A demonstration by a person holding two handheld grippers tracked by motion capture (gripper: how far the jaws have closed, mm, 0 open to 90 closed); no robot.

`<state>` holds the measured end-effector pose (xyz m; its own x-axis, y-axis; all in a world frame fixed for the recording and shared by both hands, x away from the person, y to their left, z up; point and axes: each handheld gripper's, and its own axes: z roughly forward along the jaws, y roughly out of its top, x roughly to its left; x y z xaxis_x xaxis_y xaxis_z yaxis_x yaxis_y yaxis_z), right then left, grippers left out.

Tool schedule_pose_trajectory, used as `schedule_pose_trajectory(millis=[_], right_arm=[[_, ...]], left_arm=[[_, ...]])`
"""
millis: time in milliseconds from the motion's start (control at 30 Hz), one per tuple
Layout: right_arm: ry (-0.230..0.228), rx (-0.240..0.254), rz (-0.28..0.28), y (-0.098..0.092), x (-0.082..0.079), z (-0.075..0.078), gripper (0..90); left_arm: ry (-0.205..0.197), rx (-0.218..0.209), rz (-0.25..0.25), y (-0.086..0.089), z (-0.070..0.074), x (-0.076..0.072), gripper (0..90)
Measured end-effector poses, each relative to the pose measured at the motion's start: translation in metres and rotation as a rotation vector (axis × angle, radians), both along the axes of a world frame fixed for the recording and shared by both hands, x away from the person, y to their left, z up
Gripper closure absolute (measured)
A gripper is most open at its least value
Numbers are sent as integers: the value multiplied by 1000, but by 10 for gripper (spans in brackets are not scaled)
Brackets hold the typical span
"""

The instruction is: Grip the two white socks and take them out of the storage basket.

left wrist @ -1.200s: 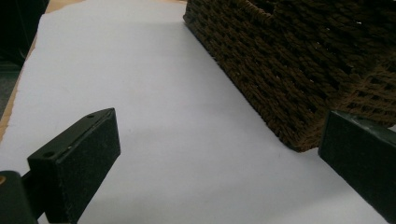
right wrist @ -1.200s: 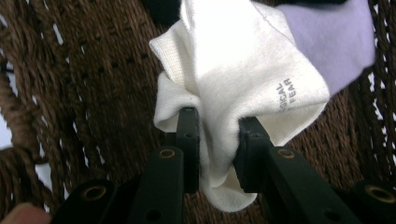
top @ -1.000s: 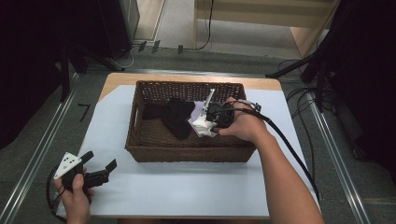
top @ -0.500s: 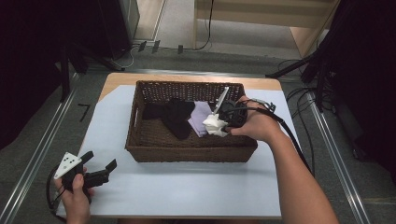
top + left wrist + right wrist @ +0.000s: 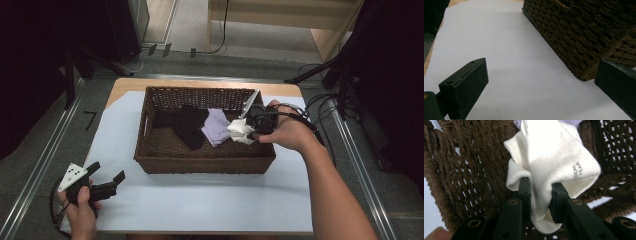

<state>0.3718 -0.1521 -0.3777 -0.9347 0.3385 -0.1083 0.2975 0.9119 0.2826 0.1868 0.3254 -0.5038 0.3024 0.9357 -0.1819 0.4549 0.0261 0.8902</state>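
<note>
- High view: a brown wicker basket (image 5: 205, 162) stands on a white sheet (image 5: 200, 200) covering the table. In the basket lie a black garment (image 5: 182, 124) at the centre and a lilac cloth (image 5: 216, 127) touching it at its 3 o'clock side.
- High view: the right gripper (image 5: 252, 127) is over the basket's 3 o'clock end, holding a white sock (image 5: 241, 132) just above the lilac cloth.
- High view: the left gripper (image 5: 107, 182) sits at 7 o'clock from the basket, near the sheet's corner, jaws spread wide with nothing in them.
- Left gripper view: two black jaws stand far apart over bare white sheet; the basket's woven wall (image 5: 584, 35) fills the 1 o'clock area.
- Right gripper view: the jaws pinch a bunched fold of the white sock (image 5: 554, 157), which carries small printed lettering; basket weave lies behind it.
</note>
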Motion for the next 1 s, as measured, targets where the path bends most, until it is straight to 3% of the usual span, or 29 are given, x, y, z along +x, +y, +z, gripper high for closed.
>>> schedule_pose_trajectory(millis=[567,1000], right_arm=[[-32,8,-35,-19,-1,30,744],[-47,11,-74,-42,-3,43,744]], left_arm=[[-1,-3,-1,0,0,0,1],[-2,-4,-3,0,0,0,1]])
